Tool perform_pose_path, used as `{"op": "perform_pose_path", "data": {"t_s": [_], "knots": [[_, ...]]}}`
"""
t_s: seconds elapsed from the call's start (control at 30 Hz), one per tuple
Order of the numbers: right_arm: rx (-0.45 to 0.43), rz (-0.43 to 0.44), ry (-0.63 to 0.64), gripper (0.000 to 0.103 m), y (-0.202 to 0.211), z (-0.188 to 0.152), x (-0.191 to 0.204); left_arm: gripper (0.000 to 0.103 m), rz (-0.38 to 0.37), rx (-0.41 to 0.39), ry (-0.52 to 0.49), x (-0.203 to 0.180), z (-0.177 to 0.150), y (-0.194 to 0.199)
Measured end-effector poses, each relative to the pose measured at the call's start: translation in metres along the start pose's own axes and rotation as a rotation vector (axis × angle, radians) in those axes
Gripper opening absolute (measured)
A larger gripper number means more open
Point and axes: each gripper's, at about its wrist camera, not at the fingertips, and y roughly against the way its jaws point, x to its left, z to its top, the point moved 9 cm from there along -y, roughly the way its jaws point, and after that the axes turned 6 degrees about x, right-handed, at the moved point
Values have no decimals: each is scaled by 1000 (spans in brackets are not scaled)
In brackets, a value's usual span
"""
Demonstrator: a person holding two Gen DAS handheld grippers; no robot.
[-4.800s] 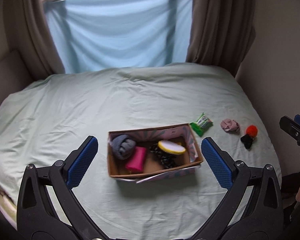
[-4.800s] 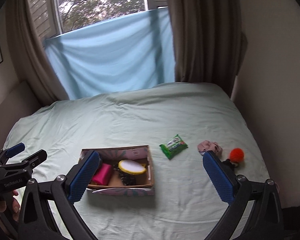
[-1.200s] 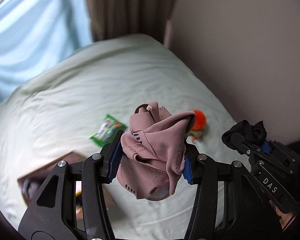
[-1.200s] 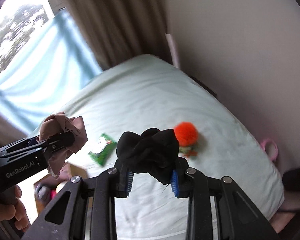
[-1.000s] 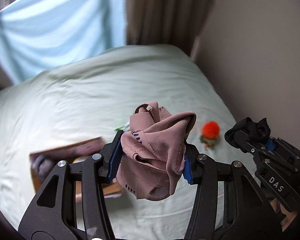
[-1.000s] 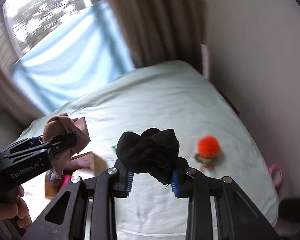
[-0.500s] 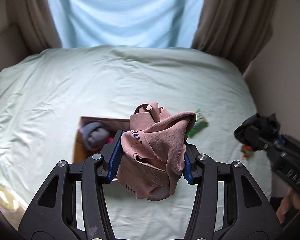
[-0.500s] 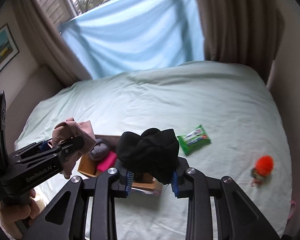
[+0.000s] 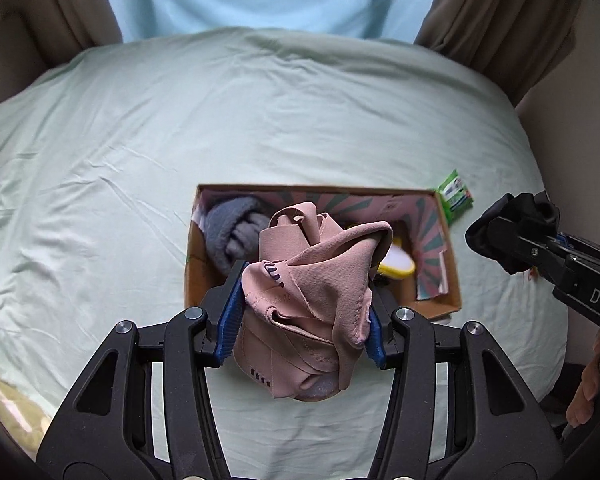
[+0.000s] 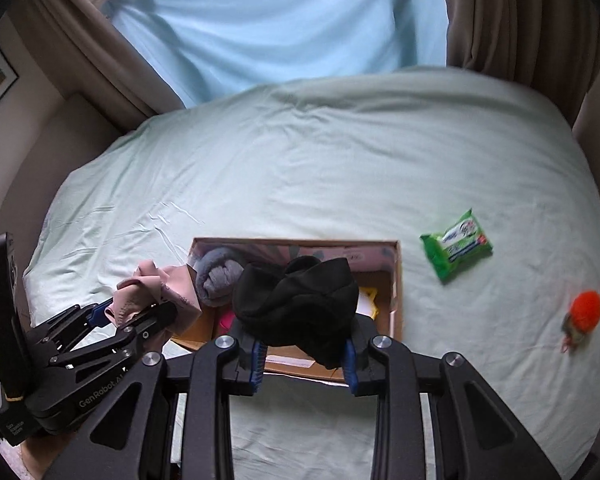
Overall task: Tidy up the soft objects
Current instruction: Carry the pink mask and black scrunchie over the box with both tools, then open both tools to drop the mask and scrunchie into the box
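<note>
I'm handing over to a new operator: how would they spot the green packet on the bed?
Start at the pale green bed sheet, then find the open cardboard box near its front edge. The flat green plastic packet lies on the sheet just right of that box; it is the only glossy, printed item, unlike the fuzzy orange pom-pom further right.

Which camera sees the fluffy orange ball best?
The right wrist view. The orange ball lies in plain sight there on the bed sheet, right of the green packet. In the left wrist view the right tongs hide nearly all of it.
</note>
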Motion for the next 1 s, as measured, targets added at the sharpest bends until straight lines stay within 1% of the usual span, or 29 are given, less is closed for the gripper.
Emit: {"op": "perform_pose_path", "data": {"t_s": [0.17, 0.37, 0.5, 0.53, 0.57, 0.6, 0.63, 0.67, 0.7, 0.73, 0.77, 0.83, 1.0], "knots": [[101, -20, -57, 28, -49, -13, 5, 47, -21, 87, -25, 14, -9, -43], [197, -34, -145, 28, -86, -30, -7, 47, -41, 158, -41, 22, -15, -77], [246, -50, -179, 28, -104, -36, -17, 48, -46, 193, -68, 18, -18, -95], [257, -53, -188, 28, -109, -37, -21, 53, -48, 198, -74, 16, -17, -98], [263, -58, -195, 28, -112, -37, -23, 64, -41, 199, -77, 16, -16, -100], [270, -61, -203, 28, -116, -38, -25, 70, -39, 202, -82, 15, -15, -102], [284, -62, -215, 34, -121, -38, -28, 85, -39, 206, -86, 13, -14, -104], [300, -59, -227, 53, -125, -39, -30, 98, -35, 209, -91, 12, -13, -105], [308, -58, -234, 64, -129, -40, -31, 103, -25, 210, -104, 12, -12, -105], [308, -62, -238, 86, -130, -40, -33, 103, -17, 209, -119, 12, -11, -106], [295, -72, -243, 97, -131, -39, -37, 103, -9, 210, -130, 13, -11, -105], [284, -77, -257, 97, -131, -37, -41, 103, 7, 218, -152, 14, -12, -106], [301, -77, -250, 97, -135, -35, -42, 103, 5, 238, -158, 16, -18, -108]]}}
